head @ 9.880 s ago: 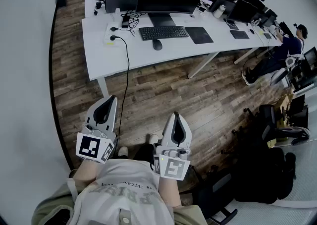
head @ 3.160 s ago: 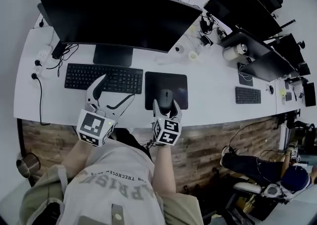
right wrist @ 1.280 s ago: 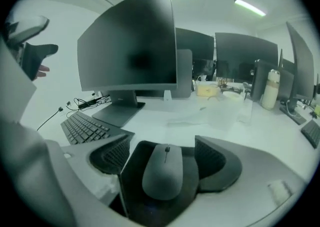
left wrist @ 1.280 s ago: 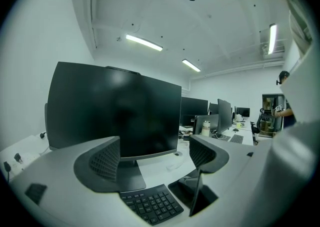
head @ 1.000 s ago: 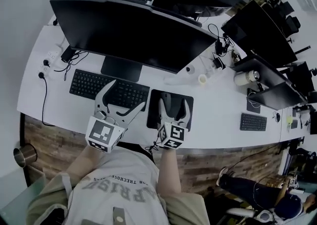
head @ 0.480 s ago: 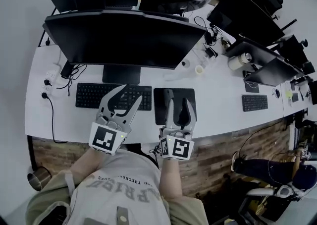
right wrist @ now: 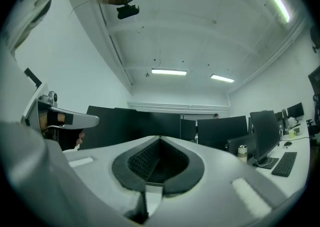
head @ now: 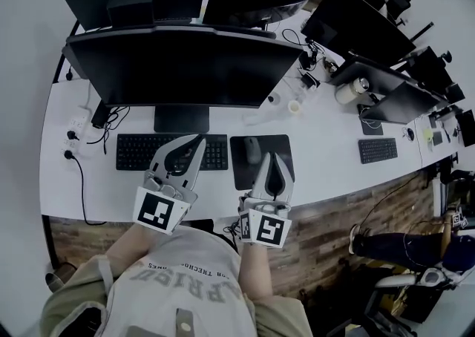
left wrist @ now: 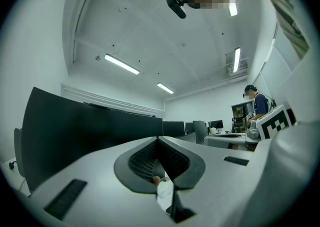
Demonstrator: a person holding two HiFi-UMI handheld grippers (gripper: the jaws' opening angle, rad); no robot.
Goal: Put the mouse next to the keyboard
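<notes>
1. Dark rounded computer mouse (head: 252, 149): lies on the upper left part of a black rectangular mouse pad (head: 239, 174), free of both grippers.
2. Flat black keyboard (head: 137, 153): sits on the long white desk (head: 96, 196), just left of the pad and below the wide black monitor (head: 178, 61).
3. White two-jaw left gripper (head: 197, 139): clenched tip to tip, its jaws having just been closing, nothing between them. From above it shows over the keyboard's right end.
4. White two-jaw right gripper (head: 271, 156): likewise clenched on nothing, its jaws having just been closing. It shows over the pad, just right of the mouse.
</notes>
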